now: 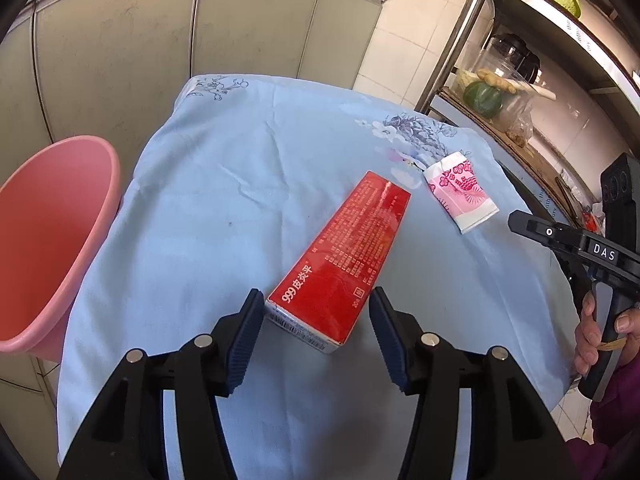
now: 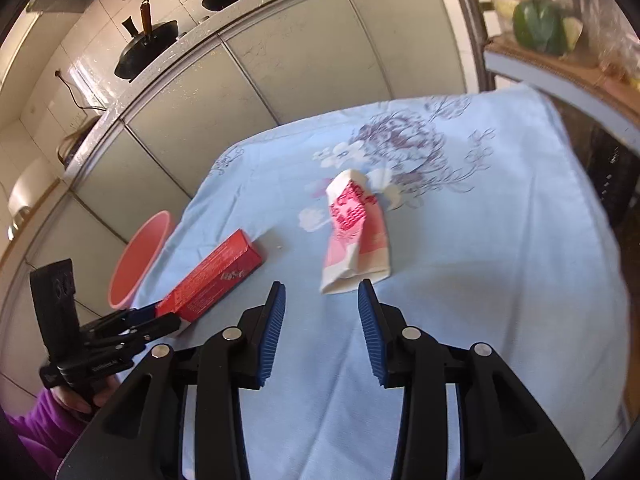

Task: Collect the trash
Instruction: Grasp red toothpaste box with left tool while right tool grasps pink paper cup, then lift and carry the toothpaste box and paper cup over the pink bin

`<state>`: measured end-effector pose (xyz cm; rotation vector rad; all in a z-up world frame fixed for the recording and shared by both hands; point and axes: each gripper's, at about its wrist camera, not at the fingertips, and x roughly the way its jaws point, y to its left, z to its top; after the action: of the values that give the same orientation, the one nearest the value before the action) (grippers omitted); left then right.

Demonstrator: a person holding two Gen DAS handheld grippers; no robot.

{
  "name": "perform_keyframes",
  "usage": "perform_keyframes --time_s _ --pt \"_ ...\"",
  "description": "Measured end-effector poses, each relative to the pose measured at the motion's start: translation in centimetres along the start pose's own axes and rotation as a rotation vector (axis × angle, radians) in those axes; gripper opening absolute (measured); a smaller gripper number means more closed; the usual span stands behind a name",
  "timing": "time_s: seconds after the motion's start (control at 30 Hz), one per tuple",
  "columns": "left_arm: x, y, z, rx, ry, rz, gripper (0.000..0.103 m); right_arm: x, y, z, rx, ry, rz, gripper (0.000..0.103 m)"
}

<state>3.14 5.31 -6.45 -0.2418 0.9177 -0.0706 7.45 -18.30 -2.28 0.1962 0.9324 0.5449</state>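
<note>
A long red carton (image 1: 344, 256) lies flat on the blue floral cloth (image 1: 224, 184). My left gripper (image 1: 318, 300) is open, its pads on either side of the carton's near end. A pink-and-white paper packet (image 1: 460, 192) lies beyond it to the right. In the right wrist view my right gripper (image 2: 322, 294) is open just short of that packet (image 2: 354, 232), which lies crumpled in front of the fingertips. The red carton (image 2: 212, 276) and the left gripper (image 2: 160, 316) show at the left there.
A pink plastic basin (image 1: 48, 240) stands off the table's left edge, also seen in the right wrist view (image 2: 136, 260). Grey cabinet doors (image 1: 160, 40) stand behind. A metal shelf rack (image 1: 512, 92) with vegetables and a jar stands at the right.
</note>
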Motion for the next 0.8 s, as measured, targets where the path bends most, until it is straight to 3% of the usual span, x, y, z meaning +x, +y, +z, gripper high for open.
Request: perform_keyframes --time_s 0.43,0.8 --pt "-1.3 -0.2 0.8 0.072 -0.016 0.025 0.06 3.2 0.8 2.6 -0.043 -0.014 -0.123 0.038" --pt "1.6 -2.1 2.4 0.198 0.055 0.048 0.066 5.6 -1.1 2.2 0.053 0.077 -0.09 0.039"
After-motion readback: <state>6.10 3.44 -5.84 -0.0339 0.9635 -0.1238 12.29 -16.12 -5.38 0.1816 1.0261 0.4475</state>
